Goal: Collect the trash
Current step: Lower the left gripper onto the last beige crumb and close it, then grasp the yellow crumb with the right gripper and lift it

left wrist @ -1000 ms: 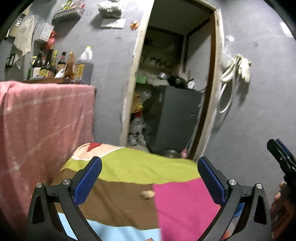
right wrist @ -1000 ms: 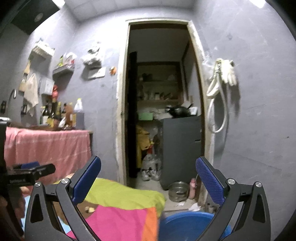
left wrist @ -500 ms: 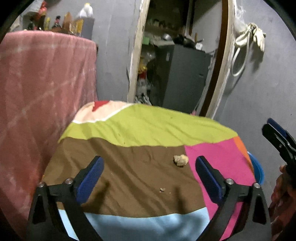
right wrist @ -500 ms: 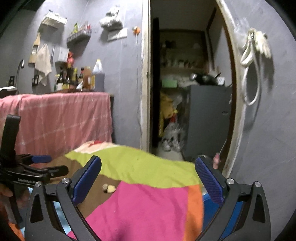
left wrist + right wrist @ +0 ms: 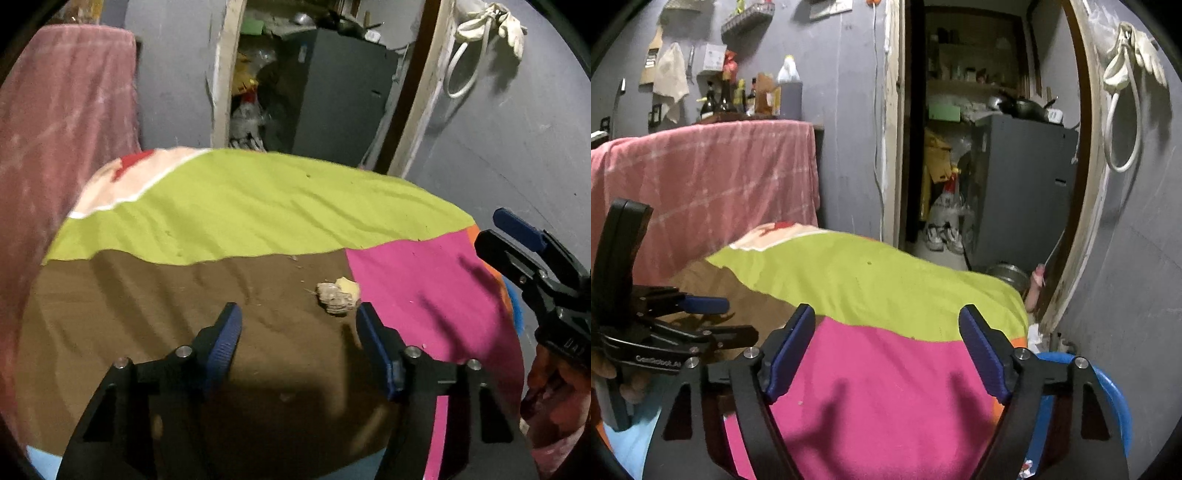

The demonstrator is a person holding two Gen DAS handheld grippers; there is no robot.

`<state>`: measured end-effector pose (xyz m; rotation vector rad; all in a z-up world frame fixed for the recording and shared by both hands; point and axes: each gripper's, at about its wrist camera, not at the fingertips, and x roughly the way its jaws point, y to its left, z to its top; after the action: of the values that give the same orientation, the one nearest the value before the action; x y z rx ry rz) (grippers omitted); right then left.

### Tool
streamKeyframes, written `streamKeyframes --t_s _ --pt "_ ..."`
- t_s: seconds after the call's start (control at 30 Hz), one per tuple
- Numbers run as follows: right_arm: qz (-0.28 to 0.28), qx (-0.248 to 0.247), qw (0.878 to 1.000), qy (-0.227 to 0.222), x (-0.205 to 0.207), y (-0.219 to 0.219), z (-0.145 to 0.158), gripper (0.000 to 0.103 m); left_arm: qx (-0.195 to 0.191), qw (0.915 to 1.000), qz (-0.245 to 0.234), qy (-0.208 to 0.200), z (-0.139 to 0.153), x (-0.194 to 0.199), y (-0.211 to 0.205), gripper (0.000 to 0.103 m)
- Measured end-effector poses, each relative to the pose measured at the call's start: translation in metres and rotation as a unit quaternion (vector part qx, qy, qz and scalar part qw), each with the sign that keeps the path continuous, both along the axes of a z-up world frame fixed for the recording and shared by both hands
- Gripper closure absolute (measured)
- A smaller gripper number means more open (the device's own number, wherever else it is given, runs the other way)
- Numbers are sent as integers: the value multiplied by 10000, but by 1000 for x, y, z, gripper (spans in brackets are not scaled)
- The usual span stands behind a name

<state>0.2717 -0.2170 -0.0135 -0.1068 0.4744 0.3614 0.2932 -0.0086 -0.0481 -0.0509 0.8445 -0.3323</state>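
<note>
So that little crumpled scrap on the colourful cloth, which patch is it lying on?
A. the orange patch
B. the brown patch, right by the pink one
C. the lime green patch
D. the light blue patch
B: in the left wrist view the crumpled scrap lies on the brown patch, close to its border with the pink patch.

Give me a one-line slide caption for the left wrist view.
Left hand-held gripper, jaws open, hovers beside crumpled trash on the colour-block cloth.
</note>
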Motion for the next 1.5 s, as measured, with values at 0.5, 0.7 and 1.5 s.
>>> streamKeyframes --t_s 0.5,0.7,1.5 --pt "171 -57 9992 349 13 6 -11 31 -282 9989 -239 290 -7 24 -9 88" --pt "330 -66 9979 557 17 15 -15 33 -388 9991 28 196 -2 18 4 88" --pt "1344 -392 9684 2062 54 86 -48 79 -549 9931 1039 -11 12 -5 58 88"
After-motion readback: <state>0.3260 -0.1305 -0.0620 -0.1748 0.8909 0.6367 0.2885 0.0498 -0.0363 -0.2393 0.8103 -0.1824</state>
